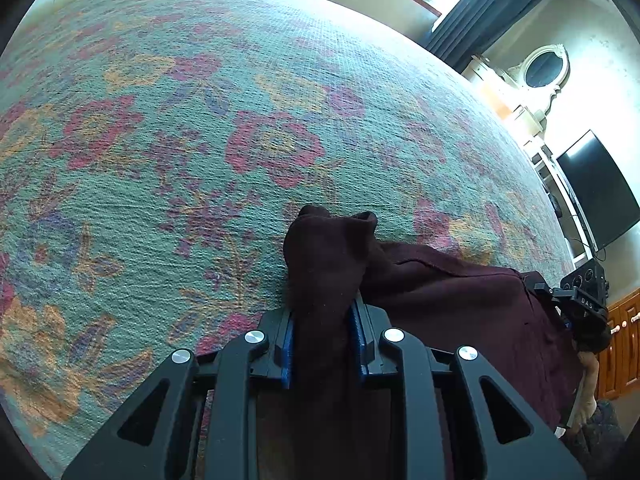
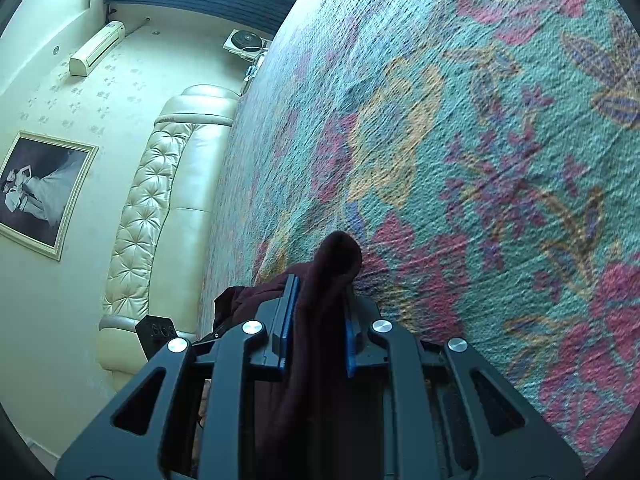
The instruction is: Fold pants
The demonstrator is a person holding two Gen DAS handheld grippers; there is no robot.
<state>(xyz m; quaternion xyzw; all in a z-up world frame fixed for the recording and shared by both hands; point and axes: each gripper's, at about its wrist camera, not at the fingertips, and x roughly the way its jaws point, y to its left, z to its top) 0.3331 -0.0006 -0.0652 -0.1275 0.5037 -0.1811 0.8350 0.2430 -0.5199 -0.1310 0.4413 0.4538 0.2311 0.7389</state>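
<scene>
The dark maroon pants (image 1: 440, 292) hang stretched between my two grippers above the floral bedspread (image 1: 200, 140). My left gripper (image 1: 323, 344) is shut on one bunched end of the pants, which pokes out past its blue pads. The cloth runs right to my right gripper (image 1: 580, 300), seen at the frame's edge. In the right wrist view my right gripper (image 2: 318, 328) is shut on the other bunched end of the pants (image 2: 332, 272), held over the bedspread (image 2: 480, 140). Most of the cloth hangs below and is hidden.
A cream tufted headboard (image 2: 160, 200) borders the bed. A framed picture (image 2: 36, 188) and an air conditioner (image 2: 96, 48) are on the wall. A dark TV (image 1: 600, 188), a mirror (image 1: 546, 68) and wooden cabinets (image 1: 620, 352) stand beyond the bed.
</scene>
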